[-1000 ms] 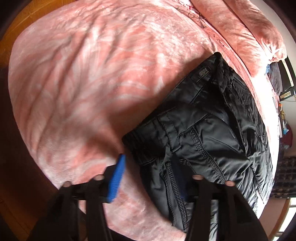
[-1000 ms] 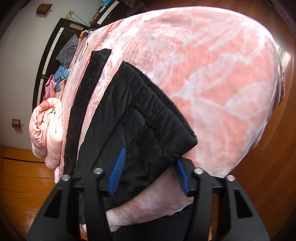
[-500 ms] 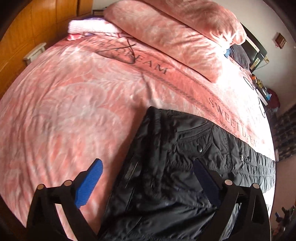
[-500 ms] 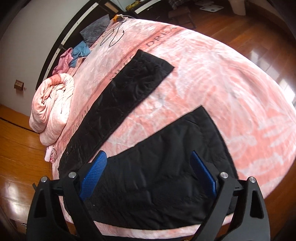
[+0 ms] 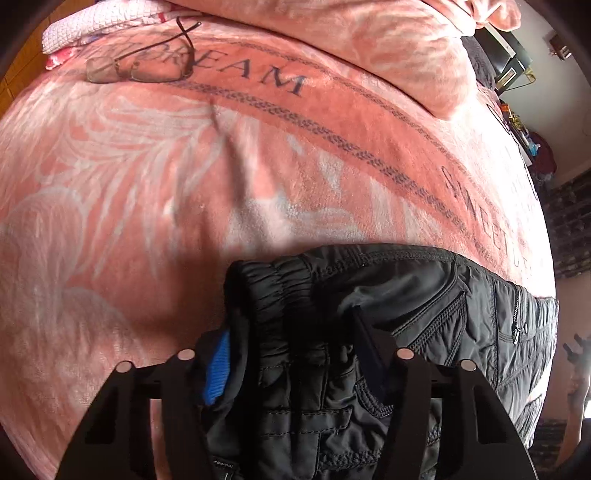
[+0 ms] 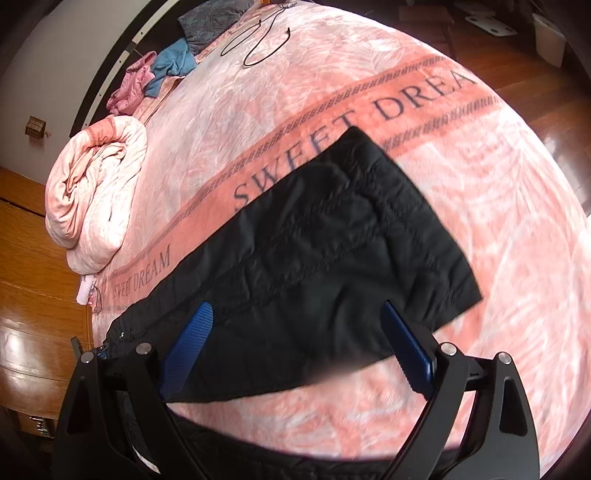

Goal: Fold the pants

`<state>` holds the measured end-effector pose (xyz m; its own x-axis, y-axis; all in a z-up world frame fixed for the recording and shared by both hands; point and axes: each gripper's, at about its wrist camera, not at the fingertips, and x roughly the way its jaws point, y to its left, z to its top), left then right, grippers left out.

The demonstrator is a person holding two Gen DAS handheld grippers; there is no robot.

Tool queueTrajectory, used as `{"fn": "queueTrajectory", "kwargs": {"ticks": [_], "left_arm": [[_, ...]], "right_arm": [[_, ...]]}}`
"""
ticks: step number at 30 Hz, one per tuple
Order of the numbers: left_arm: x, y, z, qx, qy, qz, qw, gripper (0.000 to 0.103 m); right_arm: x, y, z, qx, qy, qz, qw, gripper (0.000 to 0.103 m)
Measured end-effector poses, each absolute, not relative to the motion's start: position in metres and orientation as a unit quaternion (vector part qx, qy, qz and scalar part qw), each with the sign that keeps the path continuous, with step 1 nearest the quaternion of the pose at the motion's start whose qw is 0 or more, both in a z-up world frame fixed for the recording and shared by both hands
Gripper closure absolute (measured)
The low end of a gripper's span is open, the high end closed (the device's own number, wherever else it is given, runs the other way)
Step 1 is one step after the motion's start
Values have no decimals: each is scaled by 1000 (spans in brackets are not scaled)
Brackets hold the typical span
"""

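Note:
Black quilted pants (image 5: 424,306) lie on a pink blanket (image 5: 184,184). In the left wrist view their elastic waistband (image 5: 280,284) is bunched up between the fingers of my left gripper (image 5: 291,354). The jaws are closing on it, and fabric wraps over the blue left pad (image 5: 218,369). In the right wrist view one pant leg (image 6: 332,236) lies flat across the "SWEET DREAM" stripe, its hem (image 6: 436,218) to the right. My right gripper (image 6: 295,332) hovers wide open over that leg, with nothing pinched between its blue pads (image 6: 184,350).
Eyeglasses (image 5: 136,68) and a folded white cloth (image 5: 92,26) lie at the far end of the bed. A rolled pink duvet (image 6: 96,192), loose blue and pink clothes (image 6: 170,70) and a black cable (image 6: 266,40) lie along the bed's far side. Wooden floor (image 6: 517,92) surrounds the bed.
My left gripper swung over the waist with jaws wide, then came down around the bunched waistband. My right gripper let go of the leg hem, opened wide, and the leg now lies flat.

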<state>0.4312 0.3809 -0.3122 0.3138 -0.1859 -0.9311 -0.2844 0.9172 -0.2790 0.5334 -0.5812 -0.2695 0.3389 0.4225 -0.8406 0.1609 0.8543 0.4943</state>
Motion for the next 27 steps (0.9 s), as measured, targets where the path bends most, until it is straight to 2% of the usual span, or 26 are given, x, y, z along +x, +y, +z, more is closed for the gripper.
{"fn": "queueTrajectory", "kwargs": {"ticks": [5,15,16,17,18,19,20,22,27], "left_arm": [[435,378,-316,-187,588,42,786,53],[444,373,-321,-185,591,71,782,54],[446,372,-321,-181,590,76,783,56],[447,371,-320,-176,589,79,784,62],[446,370,-319,-179,587,82,786,70],[445,371,-317,-184,583,83,787,73],[445,369,-314,-185,581,83,788,78],[444,364,-310,-173,578,88,793,81],[436,364,-288,-188,555,101,804,83]], "right_arm": [[599,-608,-292,241,577,52,779,11],[668,-587,-340,168,622,71,761,11],[668,-586,-340,160,621,73,764,19],[666,-587,-339,158,621,74,764,46],[664,-590,-337,160,621,72,764,60],[661,-593,-333,165,619,74,764,80],[656,-593,-327,162,615,76,768,89],[646,-592,-313,156,604,80,777,93],[619,-590,-263,152,573,78,802,94]]}}
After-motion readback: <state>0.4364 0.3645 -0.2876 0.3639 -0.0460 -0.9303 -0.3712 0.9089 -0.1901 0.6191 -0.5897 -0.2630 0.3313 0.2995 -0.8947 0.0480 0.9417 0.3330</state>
